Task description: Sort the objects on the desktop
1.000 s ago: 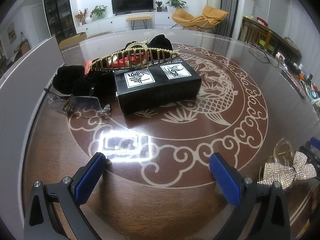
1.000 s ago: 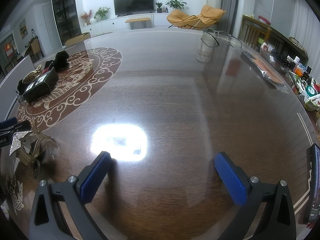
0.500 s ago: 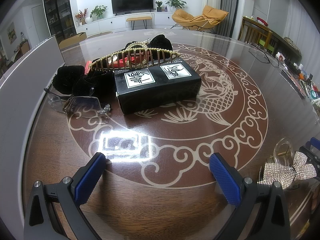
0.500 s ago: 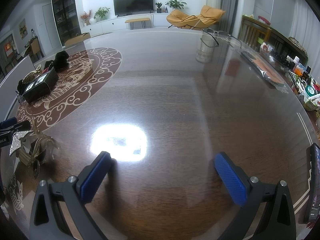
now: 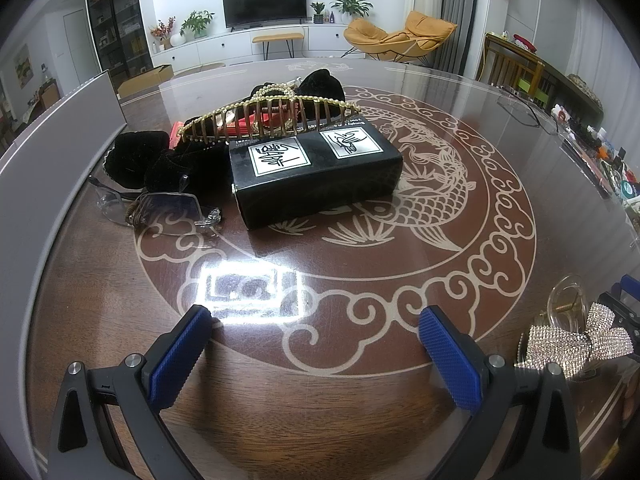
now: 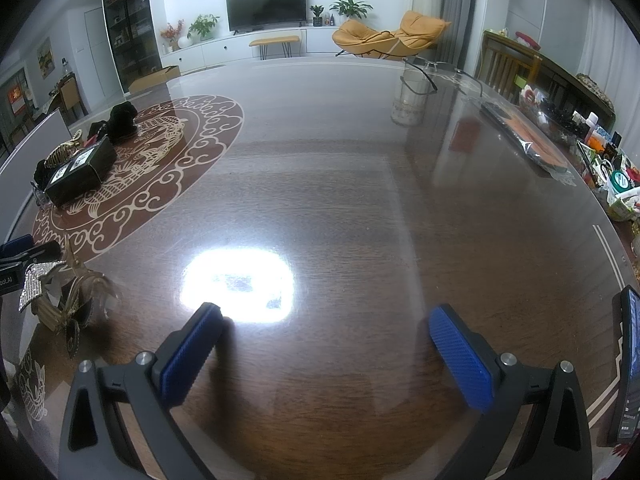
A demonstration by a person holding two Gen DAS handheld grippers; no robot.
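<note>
My left claw (image 5: 316,346) hangs spread wide and empty over the glossy dark wooden bench (image 5: 360,392); my right claw (image 6: 326,344) is likewise agape, holding nothing. The nearest thing to sort, I judge, is the glittering rhinestone bow hair clip (image 5: 576,340), at my left claw's three o'clock and the right claw's nine o'clock (image 6: 40,284), its long axis crosswise. The black rectangular cardboard box with white labels (image 5: 316,172) lies at twelve o'clock from the left claw, well apart, so the left is nearer.
</note>
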